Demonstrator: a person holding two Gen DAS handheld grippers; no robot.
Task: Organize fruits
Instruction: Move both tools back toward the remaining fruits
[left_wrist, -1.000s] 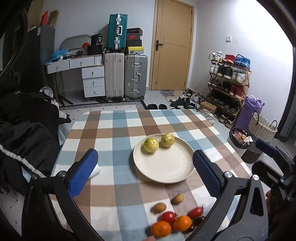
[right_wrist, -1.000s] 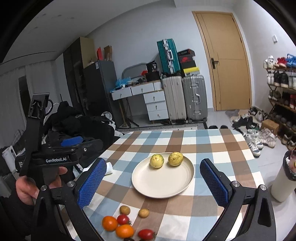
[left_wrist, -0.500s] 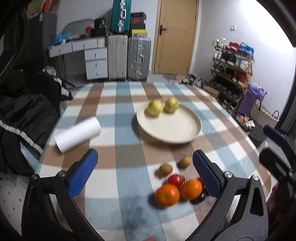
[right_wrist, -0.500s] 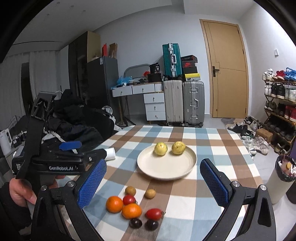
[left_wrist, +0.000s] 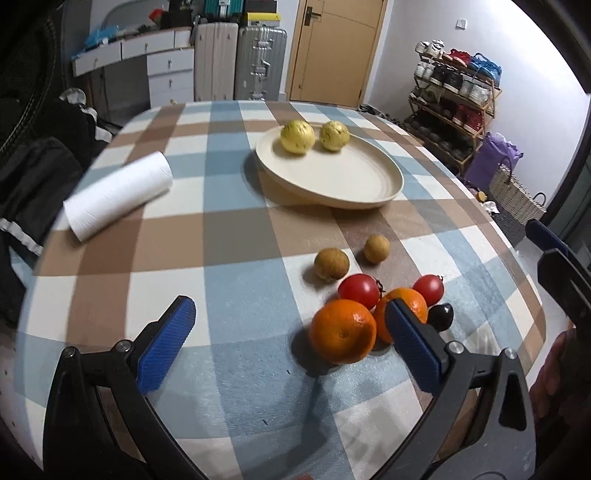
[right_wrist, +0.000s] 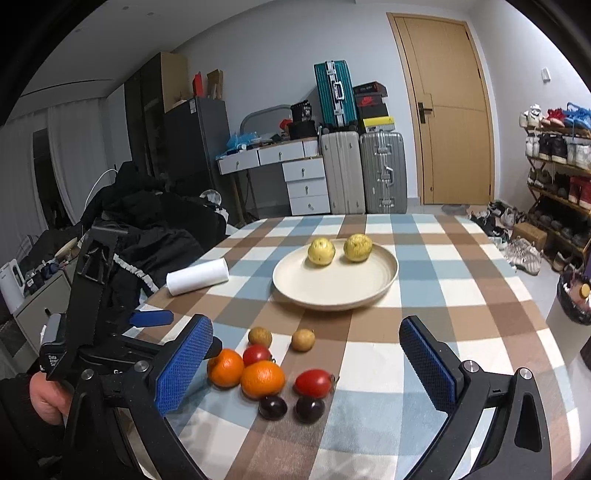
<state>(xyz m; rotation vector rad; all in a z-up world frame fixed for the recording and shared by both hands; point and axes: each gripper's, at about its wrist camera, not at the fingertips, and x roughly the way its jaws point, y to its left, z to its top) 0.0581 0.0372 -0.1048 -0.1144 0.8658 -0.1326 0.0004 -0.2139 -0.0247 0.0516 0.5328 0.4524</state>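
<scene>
A cream plate (left_wrist: 354, 184) (right_wrist: 369, 291) on the checked tablecloth holds two yellow fruits (left_wrist: 297, 136) (right_wrist: 321, 251). Near the front edge lies a cluster: two oranges (left_wrist: 342, 330) (right_wrist: 263, 379), two red tomatoes (left_wrist: 359, 290) (right_wrist: 313, 383), two small brown fruits (left_wrist: 331, 263) (right_wrist: 303, 339) and two dark plums (right_wrist: 272, 407). My left gripper (left_wrist: 288, 347) is open and empty, low over the cloth, its right finger just in front of the oranges. My right gripper (right_wrist: 306, 373) is open and empty, framing the cluster from the near side.
A white paper roll (left_wrist: 118, 194) (right_wrist: 197, 276) lies on the table's left side. Dark clothing is piled to the left of the table. Suitcases, a drawer unit and a door stand behind, a shoe rack (left_wrist: 454, 99) on the right.
Both grippers have dropped lower and moved forward toward the fruit cluster, which now looks larger and closer. Both stay open. The fruits have not moved.
</scene>
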